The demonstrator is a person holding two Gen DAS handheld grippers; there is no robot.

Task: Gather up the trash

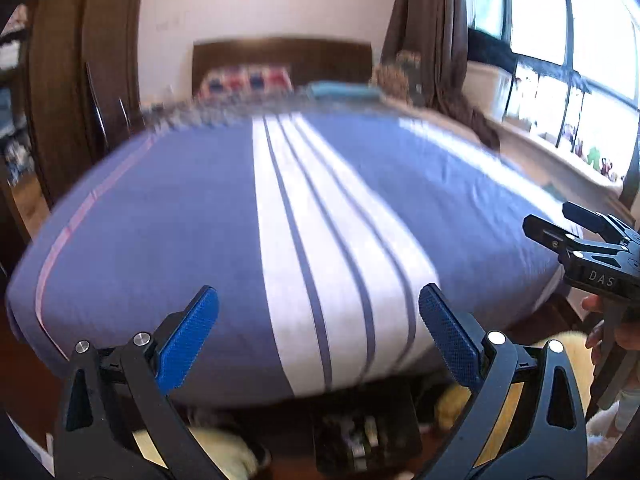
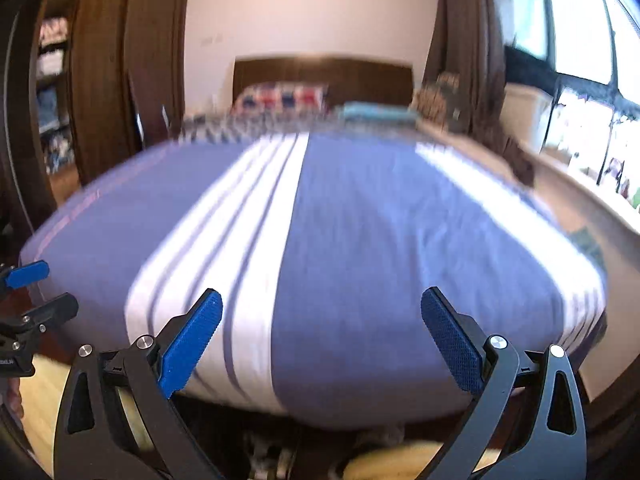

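Observation:
My left gripper (image 1: 319, 292) stands open with nothing between its blue pads (image 1: 188, 340), and points over the foot of a bed (image 1: 168, 220). My right gripper (image 2: 322, 293) is open and empty too, over the same bed (image 2: 380, 240). Each shows at the edge of the other's view: the right gripper (image 1: 550, 216) at the right edge, the left gripper (image 2: 44, 290) at the left edge. A dark open container (image 1: 360, 436) with blurred small items sits on the floor below the bed's foot. No separate piece of trash can be made out; both views are blurred.
The bed has a blue cover with white stripes, a dark headboard (image 1: 280, 56) and pillows (image 1: 248, 80). Brown wardrobe doors (image 1: 88, 60) stand left, brown curtains (image 1: 428, 28) and a bright window (image 1: 580, 32) right. A pale fluffy rug (image 1: 568, 356) lies on the wooden floor.

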